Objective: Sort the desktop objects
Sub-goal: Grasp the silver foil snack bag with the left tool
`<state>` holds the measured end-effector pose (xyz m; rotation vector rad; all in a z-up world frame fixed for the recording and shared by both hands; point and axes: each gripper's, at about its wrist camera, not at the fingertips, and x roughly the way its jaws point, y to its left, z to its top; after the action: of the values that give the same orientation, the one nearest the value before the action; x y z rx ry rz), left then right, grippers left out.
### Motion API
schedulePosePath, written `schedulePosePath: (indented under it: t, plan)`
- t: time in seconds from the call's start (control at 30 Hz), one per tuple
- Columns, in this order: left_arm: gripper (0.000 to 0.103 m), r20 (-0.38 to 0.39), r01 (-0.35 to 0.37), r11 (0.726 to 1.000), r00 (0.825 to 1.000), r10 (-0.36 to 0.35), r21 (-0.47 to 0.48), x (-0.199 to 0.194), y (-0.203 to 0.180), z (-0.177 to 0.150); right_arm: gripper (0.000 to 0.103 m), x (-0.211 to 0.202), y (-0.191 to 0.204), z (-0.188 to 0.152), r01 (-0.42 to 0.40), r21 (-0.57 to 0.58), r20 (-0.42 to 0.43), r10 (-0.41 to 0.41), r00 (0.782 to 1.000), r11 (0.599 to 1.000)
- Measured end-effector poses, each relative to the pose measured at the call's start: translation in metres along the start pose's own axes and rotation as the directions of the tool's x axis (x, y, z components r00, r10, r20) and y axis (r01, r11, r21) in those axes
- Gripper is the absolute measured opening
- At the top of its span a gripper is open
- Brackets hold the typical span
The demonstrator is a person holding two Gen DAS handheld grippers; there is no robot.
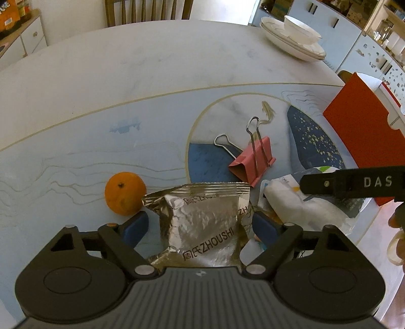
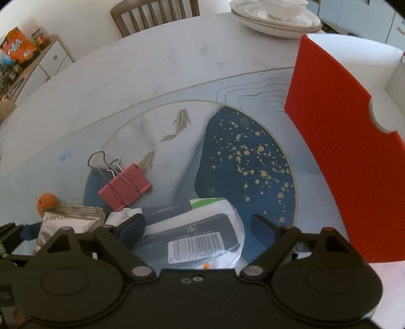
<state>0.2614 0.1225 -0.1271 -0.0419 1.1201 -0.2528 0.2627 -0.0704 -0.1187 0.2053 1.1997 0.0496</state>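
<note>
A silver foil snack packet (image 1: pixel 202 222) lies on the table between the jaws of my left gripper (image 1: pixel 200 222), which stands open with a sliver of table showing beside the left pad. An orange (image 1: pixel 125 193) sits just left of the packet. A pink binder clip (image 1: pixel 253 162) lies beyond it. My right gripper (image 2: pixel 197 227) is open over a white and dark tissue pack (image 2: pixel 197 235), with a gap at the right pad. The silver packet (image 2: pixel 71 220), the orange (image 2: pixel 46 202) and the clip (image 2: pixel 125 187) lie to its left.
A red open box (image 2: pixel 349 151) stands at the right, near the table edge. Stacked white plates with a bowl (image 1: pixel 291 38) sit at the far right of the round table (image 1: pixel 126 88). A wooden chair (image 1: pixel 146 11) stands behind it. A hand (image 1: pixel 396 220) shows at the right edge.
</note>
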Motion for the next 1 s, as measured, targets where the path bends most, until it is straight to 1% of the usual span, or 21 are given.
schedulePosePath:
  t: [0.13, 0.17, 0.23, 0.3, 0.33, 0.37, 0.43, 0.5, 0.6, 0.63, 0.67, 0.7, 0.73, 0.83, 0.9, 0.97, 1.0]
  plan:
    - [0.081, 0.01, -0.007, 1.0, 1.0, 0.007, 0.016, 0.0, -0.003, 0.001, 0.09, 0.002, -0.007, 0.0, -0.028, 0.027, -0.027, 0.029, 0.999, 0.999]
    - [0.077, 0.013, -0.009, 1.0, 1.0, 0.008, 0.017, 0.0, -0.004, 0.001, 0.088, 0.003, -0.007, -0.001, -0.029, 0.028, -0.027, 0.03, 0.999, 0.999]
    - [0.075, 0.015, -0.007, 1.0, 1.0, 0.007, 0.018, -0.001, -0.005, 0.001, 0.077, 0.003, -0.007, -0.002, -0.046, 0.03, -0.028, 0.047, 0.999, 0.998]
    - [0.072, 0.016, -0.005, 1.0, 1.0, 0.005, 0.018, -0.001, -0.006, 0.0, 0.071, 0.002, -0.006, -0.003, -0.06, 0.035, -0.03, 0.062, 0.998, 0.998]
    - [0.071, 0.017, -0.002, 1.0, 1.0, 0.002, 0.017, -0.002, -0.006, 0.0, 0.065, 0.001, -0.006, -0.004, -0.061, 0.03, -0.026, 0.062, 0.998, 0.998]
    - [0.07, 0.017, 0.0, 1.0, 1.0, 0.0, 0.016, -0.002, -0.005, 0.0, 0.062, 0.0, -0.006, -0.003, -0.061, 0.021, -0.021, 0.061, 0.998, 0.998]
    - [0.07, 0.019, 0.002, 1.0, 1.0, -0.002, 0.013, -0.003, -0.005, -0.001, 0.054, -0.002, -0.009, -0.004, -0.065, 0.019, -0.014, 0.066, 0.998, 0.998]
    - [0.067, 0.021, 0.006, 1.0, 1.0, -0.007, 0.007, -0.004, -0.004, -0.001, 0.05, -0.004, -0.015, -0.003, -0.079, 0.028, -0.013, 0.079, 0.997, 0.996]
    - [0.064, 0.028, 0.011, 1.0, 1.0, -0.011, -0.005, -0.005, -0.003, -0.001, 0.039, -0.007, -0.023, -0.004, -0.084, 0.024, -0.007, 0.084, 0.996, 0.996]
    - [0.063, 0.029, 0.012, 1.0, 0.999, -0.012, -0.009, -0.006, -0.003, -0.001, 0.036, -0.008, -0.025, -0.005, -0.085, 0.021, -0.005, 0.085, 0.996, 0.996]
    - [0.062, 0.029, 0.015, 1.0, 0.999, -0.014, -0.012, -0.006, -0.002, -0.001, 0.036, -0.011, -0.027, -0.004, -0.087, 0.011, -0.001, 0.087, 0.996, 0.996]
    - [0.061, 0.029, 0.018, 1.0, 0.999, -0.017, -0.015, -0.007, -0.002, -0.001, 0.038, -0.014, -0.028, -0.004, -0.085, -0.006, 0.007, 0.085, 0.996, 0.996]
    - [0.061, 0.028, 0.021, 1.0, 0.999, -0.021, -0.019, -0.007, -0.001, 0.0, 0.044, -0.019, -0.028, -0.003, -0.092, -0.028, 0.016, 0.092, 0.996, 0.995]
    - [0.06, 0.024, 0.031, 0.999, 0.999, -0.031, -0.028, -0.006, 0.002, 0.0, 0.046, -0.033, -0.027, 0.001, -0.099, -0.125, 0.034, 0.104, 0.994, 0.987]
    - [0.06, 0.024, 0.032, 0.999, 0.999, -0.032, -0.027, -0.006, 0.002, 0.0, 0.049, -0.044, -0.025, 0.002, -0.099, -0.204, 0.041, 0.109, 0.993, 0.974]
    - [0.06, 0.021, 0.033, 0.999, 0.999, -0.033, -0.026, -0.006, 0.002, 0.0, 0.049, -0.053, -0.022, 0.003, -0.103, -0.279, 0.037, 0.118, 0.992, 0.955]
    - [0.06, 0.019, 0.034, 0.999, 0.999, -0.033, -0.027, -0.006, 0.002, 0.001, 0.053, -0.057, -0.02, 0.002, -0.1, -0.308, 0.039, 0.118, 0.992, 0.946]
